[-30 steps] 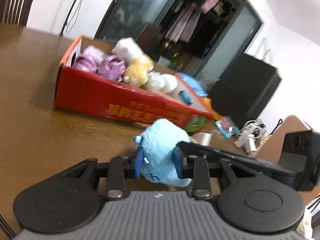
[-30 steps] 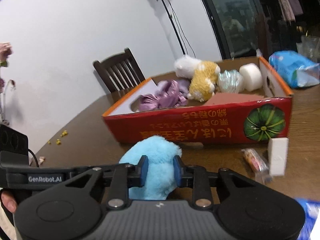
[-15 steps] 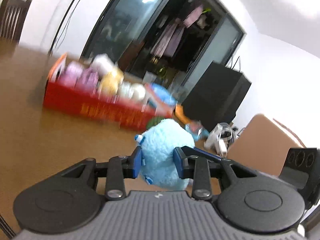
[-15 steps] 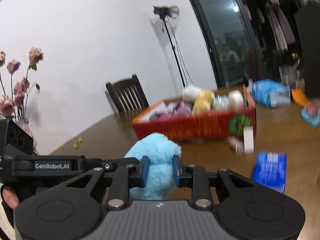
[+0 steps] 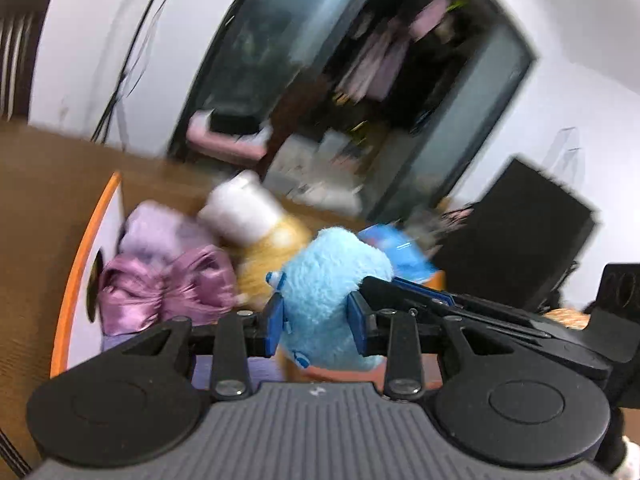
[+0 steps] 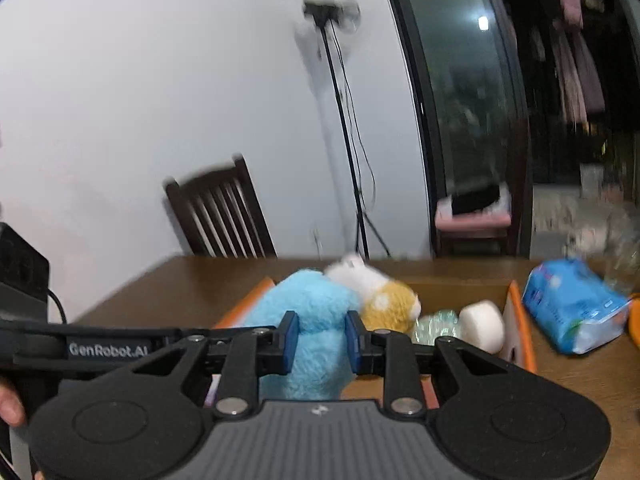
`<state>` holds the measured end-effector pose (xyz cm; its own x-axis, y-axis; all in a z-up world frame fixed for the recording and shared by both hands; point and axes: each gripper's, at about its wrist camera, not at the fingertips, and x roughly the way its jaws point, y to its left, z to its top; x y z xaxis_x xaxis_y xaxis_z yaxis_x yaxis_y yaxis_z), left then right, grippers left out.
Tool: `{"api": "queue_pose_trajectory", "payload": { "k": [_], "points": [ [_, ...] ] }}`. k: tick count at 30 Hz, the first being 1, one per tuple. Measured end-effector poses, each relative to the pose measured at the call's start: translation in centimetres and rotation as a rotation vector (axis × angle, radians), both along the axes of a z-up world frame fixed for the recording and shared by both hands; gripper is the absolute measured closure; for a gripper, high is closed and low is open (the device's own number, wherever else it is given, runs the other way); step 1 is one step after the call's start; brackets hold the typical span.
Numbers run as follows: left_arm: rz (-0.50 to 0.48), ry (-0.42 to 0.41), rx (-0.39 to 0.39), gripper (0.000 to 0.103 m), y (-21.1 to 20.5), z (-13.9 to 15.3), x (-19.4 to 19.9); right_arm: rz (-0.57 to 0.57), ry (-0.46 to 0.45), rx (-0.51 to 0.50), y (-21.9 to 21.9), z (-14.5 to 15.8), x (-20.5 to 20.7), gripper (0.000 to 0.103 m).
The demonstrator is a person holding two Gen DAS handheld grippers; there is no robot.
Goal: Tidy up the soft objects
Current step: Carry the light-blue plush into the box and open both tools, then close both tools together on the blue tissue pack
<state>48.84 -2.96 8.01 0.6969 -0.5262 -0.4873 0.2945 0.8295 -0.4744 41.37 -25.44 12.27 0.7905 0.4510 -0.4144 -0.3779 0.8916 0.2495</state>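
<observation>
Left gripper (image 5: 316, 322): black links, blue pads, silver screws, grey ribbed base. Right gripper (image 6: 319, 340) identical; white "GenRobot.AI" lettering lower left. Bare fingertip (image 6: 9, 404) at left edge.

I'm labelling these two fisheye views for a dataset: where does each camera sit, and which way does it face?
Left wrist: on the left gripper, facing the glass-door wardrobe; its blue-padded fingers pinch the fluffy light-blue plush toy over the orange-rimmed cardboard box.
Right wrist: on the right gripper, facing the white wall and dark wooden chair; a fingertip shows at the left edge.
Shared: toy, box, the other gripper.
</observation>
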Motion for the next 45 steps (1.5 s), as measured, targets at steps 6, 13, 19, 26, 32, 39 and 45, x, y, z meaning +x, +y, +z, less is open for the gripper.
{"api": "queue_pose_trajectory", "payload": {
  "k": [6,13,19,26,32,39,45],
  "points": [
    [-0.017,0.174,0.126,0.070,0.0,-5.1,4.3,0.035,0.275,-0.030,1.9,-6.1,8.0,0.079],
    [-0.020,0.178,0.177,0.064,-0.5,-4.6,5.2,0.051,0.391,-0.006,2.1,-8.2,10.0,0.081],
    [0.008,0.124,0.204,0.055,0.0,-1.8,2.0,0.039,0.336,-0.010,1.1,-6.1,7.8,0.066],
    [0.042,0.012,0.271,0.048,1.0,4.1,-4.6,0.020,0.174,-0.078,-2.7,0.6,0.3,0.061],
    [0.067,-0.092,0.263,0.038,2.5,7.7,-12.3,-0.008,0.075,-0.116,-6.8,5.2,-8.0,0.049],
    [0.185,-0.268,0.332,0.028,2.4,4.2,-23.1,-0.010,-0.032,-0.128,-11.0,3.4,-19.2,0.041],
    [0.206,-0.340,0.284,0.022,1.0,-1.4,-31.4,-0.073,-0.114,-0.090,-13.0,-1.8,-28.4,0.034]
  ]
}}
